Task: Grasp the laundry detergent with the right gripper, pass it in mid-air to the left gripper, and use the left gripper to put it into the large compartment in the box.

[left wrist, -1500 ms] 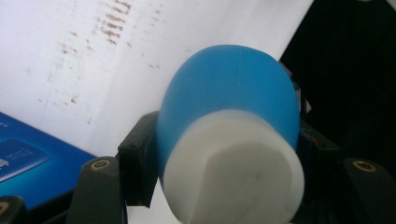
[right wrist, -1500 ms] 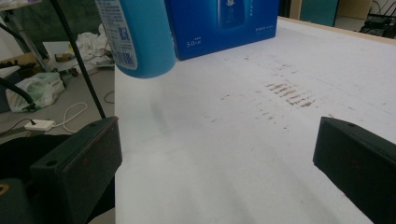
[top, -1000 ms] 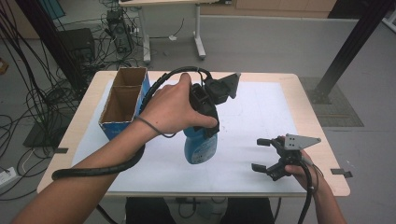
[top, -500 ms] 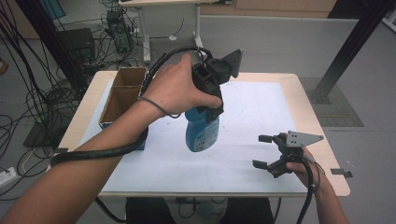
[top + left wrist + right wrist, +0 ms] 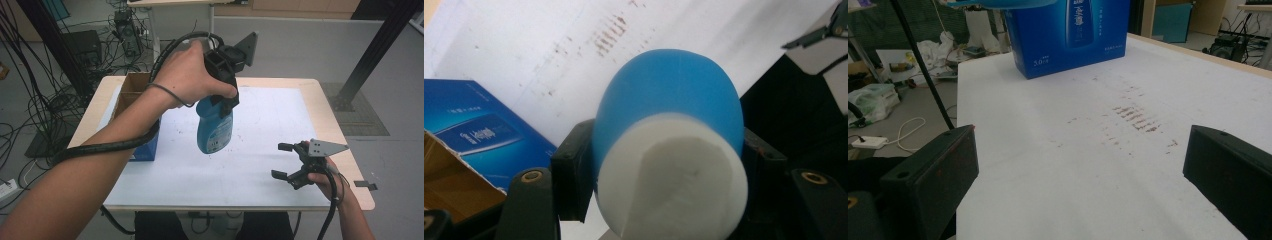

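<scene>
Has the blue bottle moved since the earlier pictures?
Yes. The left gripper has lifted the blue bottle higher above the white sheet and slightly nearer the open box.

The box (image 5: 135, 117) stands on the left part of the table (image 5: 320, 100). Right of the box, the bottle (image 5: 214, 127) hangs above the table in the left gripper (image 5: 227, 97). Well right of the box, near the front edge, is the right gripper (image 5: 287, 162).

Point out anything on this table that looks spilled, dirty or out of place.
The white sheet covering the table carries reddish-brown smears in short streaked rows, like dried residue. The blue bottle hangs clamped in the left gripper above the sheet, and the blue box stands upright.
</scene>
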Action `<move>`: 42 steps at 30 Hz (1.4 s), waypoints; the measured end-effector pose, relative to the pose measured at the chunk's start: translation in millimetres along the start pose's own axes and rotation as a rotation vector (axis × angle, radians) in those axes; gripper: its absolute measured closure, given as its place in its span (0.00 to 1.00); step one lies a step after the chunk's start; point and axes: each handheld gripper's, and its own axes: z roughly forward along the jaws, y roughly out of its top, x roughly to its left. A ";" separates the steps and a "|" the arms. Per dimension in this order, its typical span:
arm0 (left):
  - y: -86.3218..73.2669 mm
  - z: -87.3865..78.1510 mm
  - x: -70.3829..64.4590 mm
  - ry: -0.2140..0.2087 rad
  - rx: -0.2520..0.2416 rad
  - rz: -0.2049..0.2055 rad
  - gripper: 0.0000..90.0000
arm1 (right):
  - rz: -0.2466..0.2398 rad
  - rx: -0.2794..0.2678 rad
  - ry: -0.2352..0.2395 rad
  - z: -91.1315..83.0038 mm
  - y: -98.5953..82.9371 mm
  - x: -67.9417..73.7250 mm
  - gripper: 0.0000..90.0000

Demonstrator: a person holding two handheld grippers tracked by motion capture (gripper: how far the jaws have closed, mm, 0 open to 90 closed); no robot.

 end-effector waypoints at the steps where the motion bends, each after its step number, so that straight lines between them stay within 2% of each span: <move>1: -0.6 -1.1 1.5 0.000 -0.007 -0.008 0.41 | -0.001 0.001 0.000 -0.2 0.1 0.6 0.01; 2: 0.9 -4.4 5.9 -0.002 -0.005 -0.019 0.41 | -0.001 0.000 0.000 -0.5 -0.1 0.8 0.01; 8: 4.0 -11.4 13.3 0.006 -0.010 -0.048 0.41 | -0.002 -0.005 -0.008 -3.1 -0.3 2.7 0.01; 10: 4.8 -14.2 18.6 0.009 -0.019 -0.071 0.41 | -0.005 -0.009 -0.013 -4.9 -0.2 3.9 0.01; 22: 11.6 -20.7 41.1 0.006 -0.015 -0.148 0.41 | 0.000 -0.027 -0.029 -11.4 -3.9 7.3 0.01; 24: 12.2 -20.9 45.6 0.007 -0.013 -0.168 0.41 | 0.001 -0.028 -0.032 -11.6 -4.0 7.7 0.01; 25: 12.7 -20.7 50.1 0.010 -0.009 -0.190 0.41 | 0.001 -0.029 -0.033 -12.0 -4.2 7.6 0.01; 28: 13.1 -22.0 54.9 0.016 -0.002 -0.204 0.41 | 0.001 -0.027 -0.035 -12.3 -3.9 7.6 0.01; 29: 11.7 -23.3 60.5 0.018 -0.004 -0.224 0.41 | 0.001 -0.030 -0.034 -12.7 -4.2 7.3 0.01; 30: 11.7 -23.3 60.5 0.018 -0.004 -0.224 0.41 | 0.001 -0.030 -0.034 -12.8 -4.2 7.2 0.01; 31: 10.1 -24.5 66.7 0.018 -0.007 -0.252 0.41 | 0.002 -0.030 -0.034 -12.7 -4.1 7.0 0.01; 33: 10.0 -25.8 70.4 0.018 -0.004 -0.256 0.41 | -0.001 -0.029 -0.032 -12.2 -3.9 6.7 0.01; 34: 8.7 -26.7 77.8 0.015 -0.005 -0.280 0.41 | 0.000 -0.029 -0.032 -11.9 -3.8 6.7 0.01; 35: 8.7 -26.7 77.8 0.015 -0.005 -0.280 0.41 | 0.000 -0.029 -0.032 -11.9 -3.8 6.7 0.01; 40: 3.6 -28.7 92.4 0.018 -0.012 -0.334 0.41 | -0.001 -0.033 -0.031 -11.3 -3.6 6.9 0.01; 41: 1.5 -28.8 97.5 0.022 -0.013 -0.356 0.41 | -0.001 -0.033 -0.034 -11.5 -3.5 7.4 0.01; 42: 1.5 -28.8 97.5 0.022 -0.013 -0.356 0.41 | -0.001 -0.033 -0.034 -11.5 -3.5 7.4 0.01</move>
